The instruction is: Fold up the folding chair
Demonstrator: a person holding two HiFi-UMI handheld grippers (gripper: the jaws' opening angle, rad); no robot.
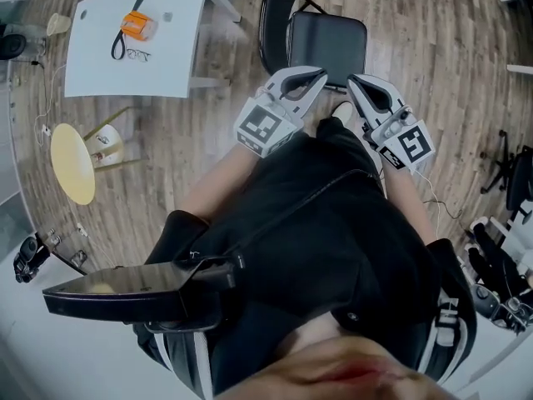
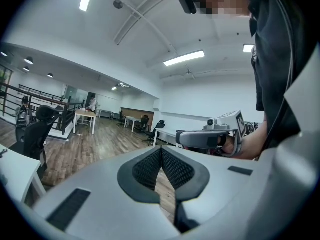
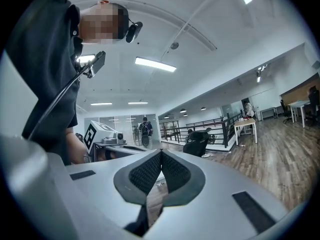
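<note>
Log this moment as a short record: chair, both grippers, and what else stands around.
chair: black folding chair, open, seat down, on the wooden floor
left gripper: jaws shut, nothing between them
right gripper: jaws shut, nothing between them
contact: neither gripper grips the chair
nearby: white table with an orange item on it; round yellow stool at the left
task state: folding not yet begun
</note>
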